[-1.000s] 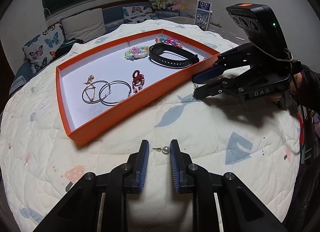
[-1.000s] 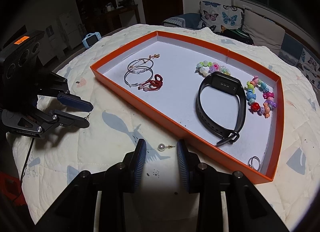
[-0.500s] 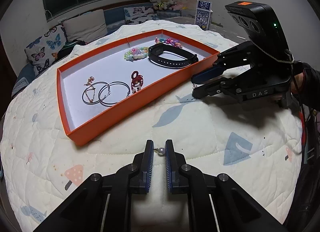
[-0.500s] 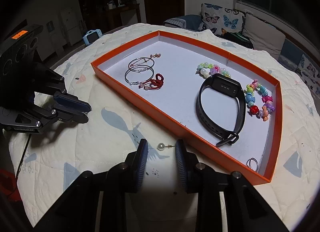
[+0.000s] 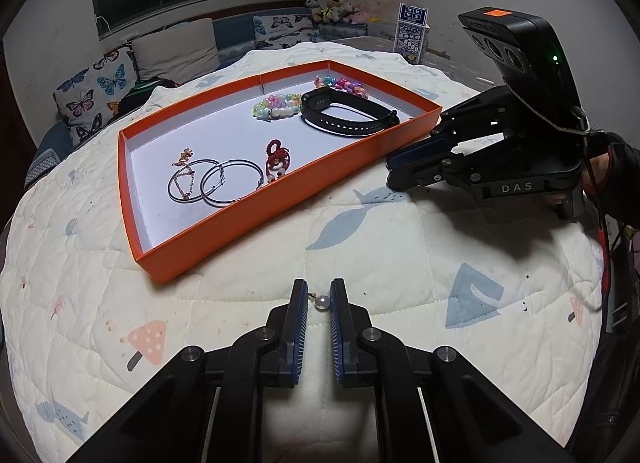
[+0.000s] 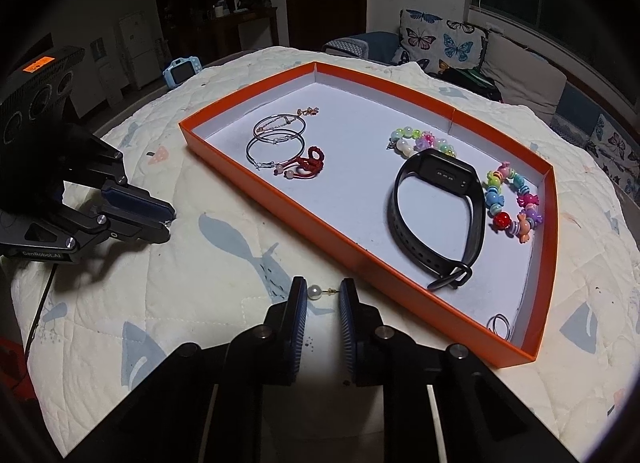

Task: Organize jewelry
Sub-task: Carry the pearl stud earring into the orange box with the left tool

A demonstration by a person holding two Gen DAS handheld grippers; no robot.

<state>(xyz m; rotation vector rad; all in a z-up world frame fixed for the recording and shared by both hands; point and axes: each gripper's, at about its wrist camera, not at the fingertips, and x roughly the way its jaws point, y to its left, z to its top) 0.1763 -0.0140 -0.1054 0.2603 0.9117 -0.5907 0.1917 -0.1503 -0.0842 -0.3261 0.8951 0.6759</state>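
Note:
My left gripper [image 5: 319, 301] is shut on a pearl stud earring [image 5: 322, 302] just above the quilt, in front of the orange tray [image 5: 264, 215]. My right gripper [image 6: 323, 295] is shut on a second pearl stud earring [image 6: 315, 292], pinched end to end, beside the tray's near wall [image 6: 360, 259]. Each gripper shows in the other's view: the right one [image 5: 394, 171] and the left one [image 6: 168, 223]. The tray holds two silver hoops [image 5: 216, 185], a red knotted piece [image 5: 277, 159], a black watch band [image 5: 348, 117] and two bead bracelets [image 6: 512, 203].
The tray lies on a quilted cream cover with fish and mushroom prints [image 5: 360, 223]. A small ring [image 6: 500, 325] lies in the tray's near right corner. Butterfly cushions [image 5: 92, 91] and a blue toy camera [image 6: 182, 71] sit beyond the edges.
Both grippers closed from open around their pearl earrings to gripping them. The left one closed first; the right jaws narrowed onto the stud's ends.

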